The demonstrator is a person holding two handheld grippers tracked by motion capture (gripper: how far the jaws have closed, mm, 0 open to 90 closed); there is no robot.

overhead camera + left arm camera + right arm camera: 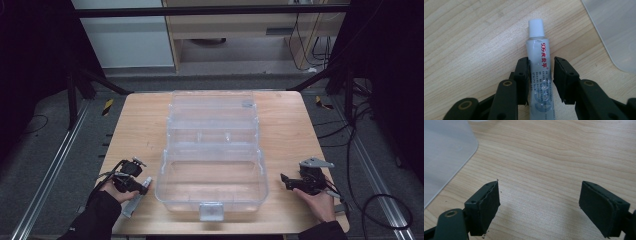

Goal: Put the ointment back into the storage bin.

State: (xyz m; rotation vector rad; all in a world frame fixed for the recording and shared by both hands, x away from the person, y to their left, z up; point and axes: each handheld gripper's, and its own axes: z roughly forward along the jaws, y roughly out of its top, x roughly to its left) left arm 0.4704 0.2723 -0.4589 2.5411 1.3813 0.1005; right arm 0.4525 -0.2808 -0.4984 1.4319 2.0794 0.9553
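Observation:
A white ointment tube (pixel 537 57) with a white cap and red print lies flat on the wooden table (pixel 135 130), cap pointing away from me. My left gripper (pixel 540 67) straddles the tube's middle; its left pad touches the tube, and a thin gap shows at the right pad. From the high view the tube (pixel 136 199) lies near the table's front left, with the left gripper (pixel 141 188) over it. My right gripper (pixel 539 202) stands wide open above bare wood, with nothing between its fingers. It sits at the front right (pixel 285 182), pointing toward the box.
A clear plastic box (pixel 165 172) with fold-out tiers stands open in the middle of the table, latch at the front. Its corner shows in the left gripper view (pixel 616 30) and the right gripper view (pixel 444 152). Dark frame rails and cables surround the table.

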